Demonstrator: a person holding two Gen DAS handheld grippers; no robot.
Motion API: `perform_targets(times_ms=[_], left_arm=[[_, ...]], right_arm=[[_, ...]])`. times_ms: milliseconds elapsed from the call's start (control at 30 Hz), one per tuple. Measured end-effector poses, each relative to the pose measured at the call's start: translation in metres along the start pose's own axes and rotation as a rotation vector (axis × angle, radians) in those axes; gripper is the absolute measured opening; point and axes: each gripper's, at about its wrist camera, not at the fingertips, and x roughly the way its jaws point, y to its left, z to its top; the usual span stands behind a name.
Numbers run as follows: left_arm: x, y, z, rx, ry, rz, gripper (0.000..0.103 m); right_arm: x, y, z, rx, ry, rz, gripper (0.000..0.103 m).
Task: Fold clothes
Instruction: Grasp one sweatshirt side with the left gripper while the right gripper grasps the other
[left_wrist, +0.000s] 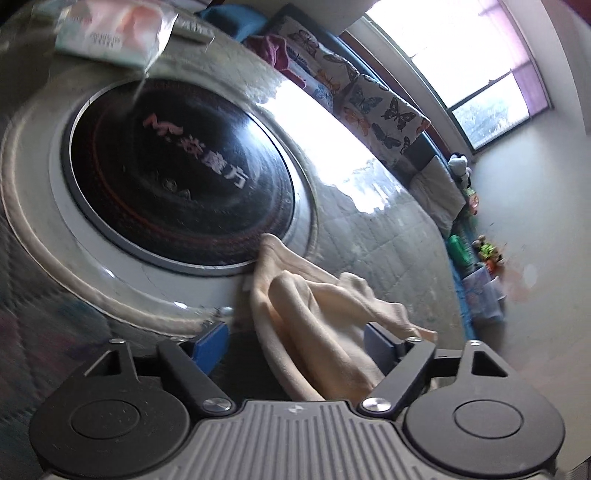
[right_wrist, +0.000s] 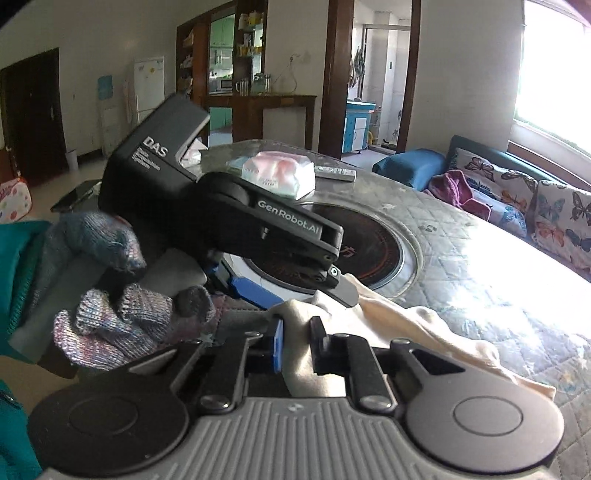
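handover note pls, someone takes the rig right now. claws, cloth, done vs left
Right claw: shut on the cream cloth, pinching one edge.
Left claw: open, the cloth bunched between its fingers, not clamped.
Cloth: crumpled on the quilted table cover, beside the round black cooktop set into the table.
Tissue pack lies beyond the cooktop.
Done: one edge gripped. No clean fold visible.
Left: grip with the left claw, spread the cloth flat, fold it.
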Motion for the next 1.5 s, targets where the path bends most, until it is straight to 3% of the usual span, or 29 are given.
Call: perform_targets(times_ms=[300, 367, 467, 567, 900, 1067, 1267, 1300, 1367, 1500], left_arm=[[0.015, 0.018, 0.001, -0.171, 0.047, -0.067, 0.034], [0.016, 0.021, 0.002, -0.179, 0.05, -0.064, 0.018], [0.019, 0.026, 0.003, -0.188, 0.055, -0.059, 0.016], [0.018, 0.021, 0.005, -0.144, 0.048, -0.044, 0.016], [0.022, 0.006, 0.009, -0.026, 0.03, 0.006, 0.016], [0.023, 0.004, 0.007, 0.015, 0.023, 0.023, 0.016], [0.024, -0.002, 0.006, 0.08, 0.015, 0.047, 0.016], [0.024, -0.003, 0.006, 0.09, 0.014, 0.051, 0.016], [0.024, -0.005, 0.005, 0.109, 0.011, 0.057, 0.016], [0.02, -0.012, 0.005, 0.141, 0.003, 0.049, 0.015]], right_arm=[[-0.004, -0.004, -0.01, 0.021, -0.004, 0.034, 0.013], [-0.004, -0.005, -0.012, 0.028, -0.004, 0.044, 0.017], [-0.008, -0.014, -0.015, 0.075, -0.009, 0.049, 0.025], [-0.017, -0.032, -0.022, 0.114, -0.009, -0.006, 0.025], [-0.039, -0.132, -0.075, 0.365, 0.043, -0.338, 0.031], [-0.044, -0.167, -0.101, 0.522, 0.022, -0.389, 0.035], [-0.038, -0.185, -0.124, 0.672, -0.009, -0.322, 0.035], [-0.039, -0.184, -0.125, 0.675, -0.015, -0.315, 0.031], [-0.04, -0.183, -0.125, 0.68, -0.027, -0.302, 0.011], [-0.058, -0.175, -0.118, 0.67, -0.072, -0.317, 0.008]])
